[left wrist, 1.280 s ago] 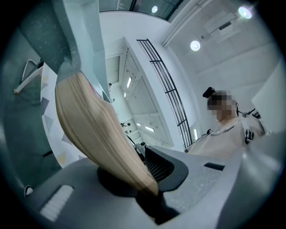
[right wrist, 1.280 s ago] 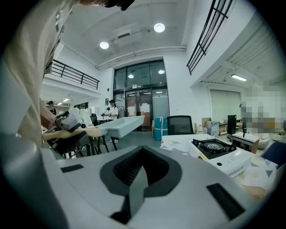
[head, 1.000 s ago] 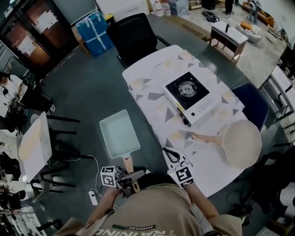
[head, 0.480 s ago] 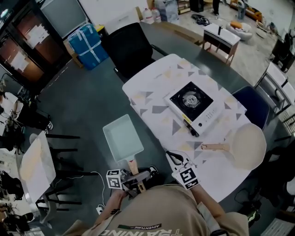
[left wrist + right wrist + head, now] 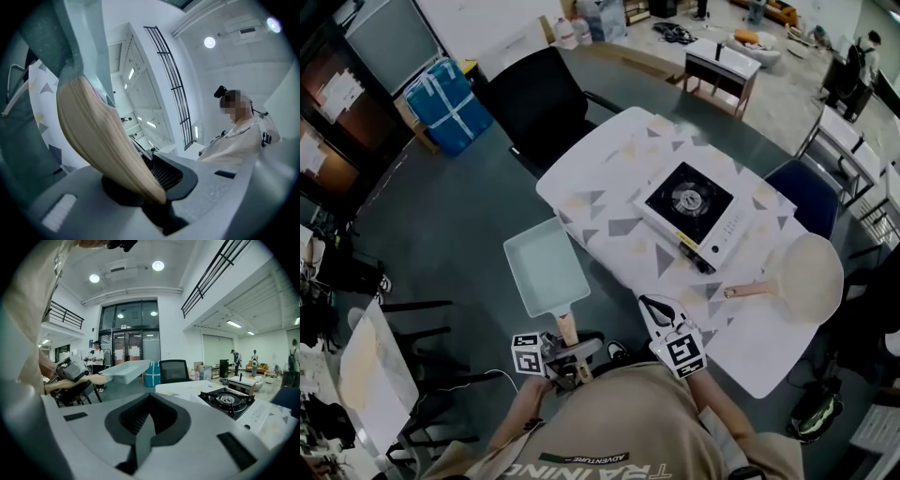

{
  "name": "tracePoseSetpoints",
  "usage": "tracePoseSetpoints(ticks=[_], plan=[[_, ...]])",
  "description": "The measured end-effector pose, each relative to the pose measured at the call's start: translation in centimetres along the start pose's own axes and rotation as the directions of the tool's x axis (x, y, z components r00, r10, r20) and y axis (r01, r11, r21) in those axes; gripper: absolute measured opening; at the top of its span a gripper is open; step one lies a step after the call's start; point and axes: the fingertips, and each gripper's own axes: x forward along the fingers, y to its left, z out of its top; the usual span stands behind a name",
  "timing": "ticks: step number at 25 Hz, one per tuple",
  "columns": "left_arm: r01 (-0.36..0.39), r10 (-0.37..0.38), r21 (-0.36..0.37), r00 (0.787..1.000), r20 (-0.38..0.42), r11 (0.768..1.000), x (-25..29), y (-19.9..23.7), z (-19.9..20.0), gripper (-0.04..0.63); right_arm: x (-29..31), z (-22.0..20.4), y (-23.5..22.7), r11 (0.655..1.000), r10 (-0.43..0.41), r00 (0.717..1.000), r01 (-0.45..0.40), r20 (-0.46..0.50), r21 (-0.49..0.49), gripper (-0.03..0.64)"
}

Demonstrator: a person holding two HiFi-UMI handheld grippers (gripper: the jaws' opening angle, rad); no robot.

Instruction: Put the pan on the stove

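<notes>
A: Biggest first?

B: White table (image 5: 600,178) with grey and yellow triangles. Stove (image 5: 689,211) sits on it, burner bare.

A: Pan?

B: Rectangular pan (image 5: 546,267) is off the table, held in the air over the dark floor by the table's left edge, apart from the stove. Round pan (image 5: 806,277) lies at the table's right side, its handle pointing in toward the middle.

A: Claws?

B: Left gripper (image 5: 569,342) is pinched on the rectangular pan's wooden handle (image 5: 103,140). Right gripper (image 5: 656,309) is pressed together with nothing in it, at the table's near edge.
</notes>
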Motion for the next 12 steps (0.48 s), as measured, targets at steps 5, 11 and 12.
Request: tracePoseSetpoints(ticks=[5, 11, 12], plan=[[0.02, -0.022, -0.053, 0.999, -0.043, 0.998, -0.3, 1.3, 1.0, 0.057, 0.5, -1.3, -0.2, 0.999, -0.042, 0.998, 0.043, -0.041, 0.023, -0.002], [0.052, -0.058, -0.08, 0.995, -0.076, 0.995, 1.3, 3.7, 4.0, 0.058, 2.7, -1.2, -3.4, 0.995, -0.086, 0.995, 0.088, -0.047, 0.037, -0.002], [0.058, -0.065, -0.081, 0.995, -0.079, 0.995, 1.9, 4.1, 4.7, 0.058, 3.1, -1.4, -4.2, 0.995, -0.091, 0.995, 0.093, -0.048, 0.04, -0.002]])
